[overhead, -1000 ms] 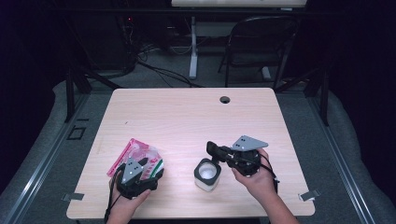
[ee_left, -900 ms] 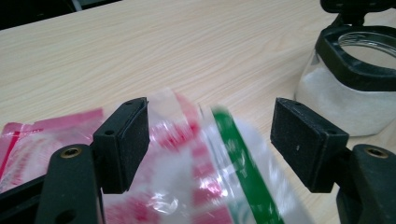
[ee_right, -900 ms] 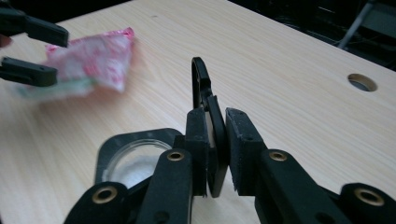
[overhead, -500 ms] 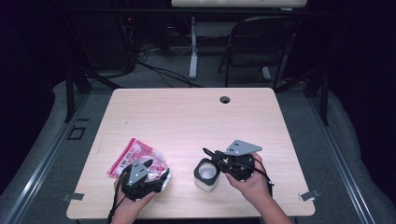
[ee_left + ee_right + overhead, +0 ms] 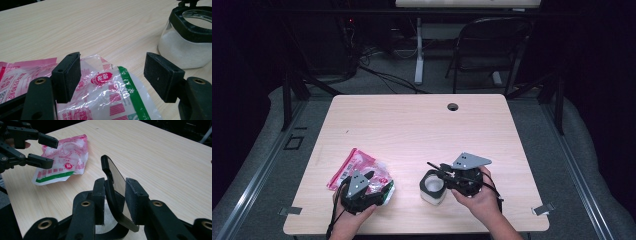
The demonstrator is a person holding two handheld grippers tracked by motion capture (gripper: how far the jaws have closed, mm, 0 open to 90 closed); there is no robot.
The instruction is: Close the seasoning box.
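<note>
A clear jar of white grains with a black rim stands near the table's front edge, also seen in the left gripper view. Its hinged lid stands flipped up between the jaws of my right gripper. Those jaws have just been opening, and a gap shows beside the right pad, so the gripper is open around the lid. A pink and white plastic bag lies flat to the left. My left gripper hovers open over the bag's near end.
The light wooden table has a round cable hole at its far side. A black chair and cables sit on the floor beyond it. Metal clips mark the front corners.
My right gripper has shifted slightly down toward the jar and its jaws have spread apart around the raised lid. The left gripper and the bag have stayed put.
</note>
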